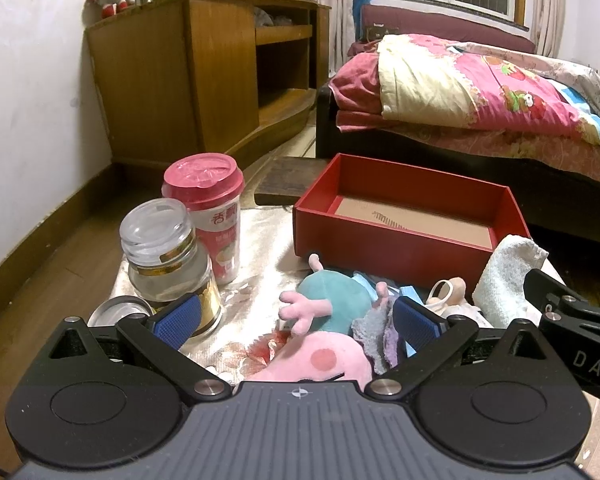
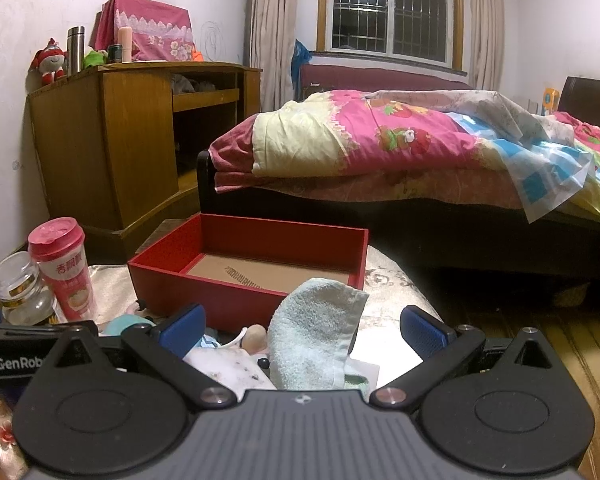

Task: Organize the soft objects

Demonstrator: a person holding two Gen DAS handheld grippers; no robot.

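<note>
From the left wrist view, the left tool (image 1: 298,320) hangs released, its blue pads spread wide and gripping nothing. It sits low over a pink plush toy (image 1: 320,360) with a teal body, which lies on the desk (image 1: 256,232) near its front edge, between the two pads. That spread looks chosen to take in the toy's bulk, so this toy seems the likely next pick. A grey-purple rag (image 1: 374,334) lies just beside the toy, touching the right pad. The red box (image 1: 388,250) stands open and empty toward the far edge of the desk, probably the place meant for the soft things. At the left edge stand a glass jar (image 1: 168,256) and a pink cup (image 1: 210,208), hard items kept apart from the pile. A pale towel (image 1: 508,280) leans against the box's near right corner, and the right tool (image 1: 572,316) shows only in part at the right.

From the right wrist view, the right tool (image 2: 302,330) is likewise released and holds nothing. The towel (image 2: 316,336) rises between its pads, propped against the box (image 2: 220,300) wall, so it is well placed for a grasp. A small doll (image 2: 252,340), mostly hidden, lies beside the towel. The bed (image 2: 400,148) stands behind the desk.
</note>
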